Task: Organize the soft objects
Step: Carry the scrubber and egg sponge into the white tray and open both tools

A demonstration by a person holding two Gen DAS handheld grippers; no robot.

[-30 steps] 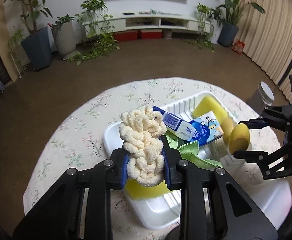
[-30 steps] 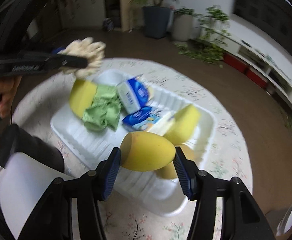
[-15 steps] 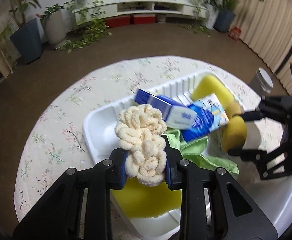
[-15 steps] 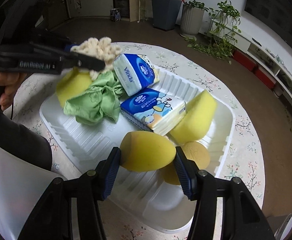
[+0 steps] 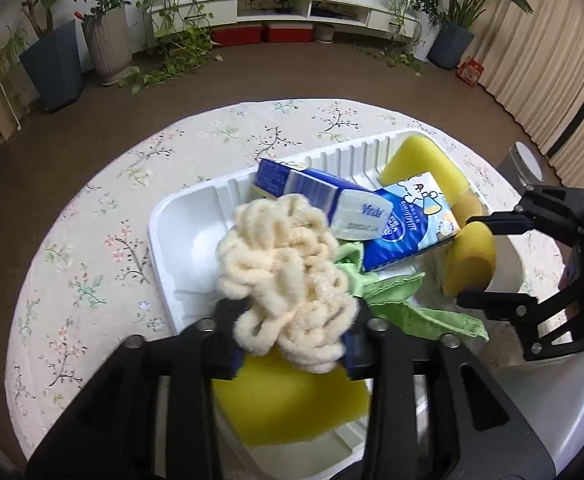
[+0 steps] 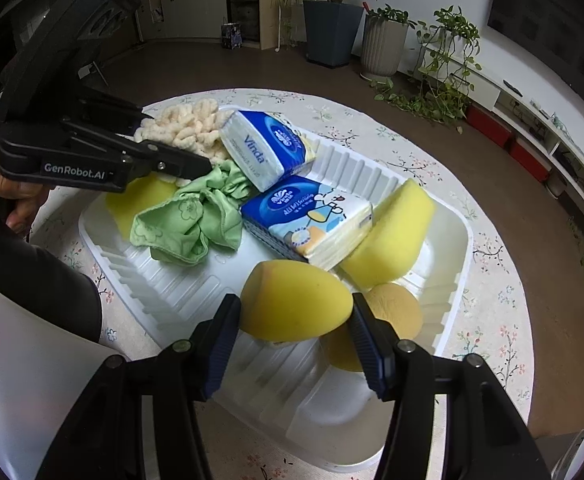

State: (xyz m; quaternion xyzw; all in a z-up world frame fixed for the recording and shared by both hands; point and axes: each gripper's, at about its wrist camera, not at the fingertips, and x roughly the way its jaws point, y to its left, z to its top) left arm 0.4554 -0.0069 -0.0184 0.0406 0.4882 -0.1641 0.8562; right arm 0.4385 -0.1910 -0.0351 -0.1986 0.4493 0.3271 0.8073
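Fingers: left gripper (image 5: 292, 344) opening, cream mop (image 5: 284, 276) between jaws, over tray (image 6: 458, 276) | right gripper (image 6: 296, 328) opening around yellow egg sponge (image 6: 294, 306) above tray floor | done: packs, cloth, sponges trayed | left: release both.

We hold our left gripper (image 5: 294, 346) angled steeply down, black fingers with blue pads (image 5: 350, 344), jaws opening. The cream chenille loop bundle (image 5: 284, 276) sits between them, pads look barely on it or just off; can't tell for sure. In the right wrist view our left hand (image 6: 2, 194) wraps the black handle.

Our right gripper (image 6: 294, 334) also points steeply down, jaws opening, blue ribbed pads (image 6: 222, 334) either side of the yellow egg-shaped sponge (image 6: 294, 306), both sides touching it. Right hand itself not seen.
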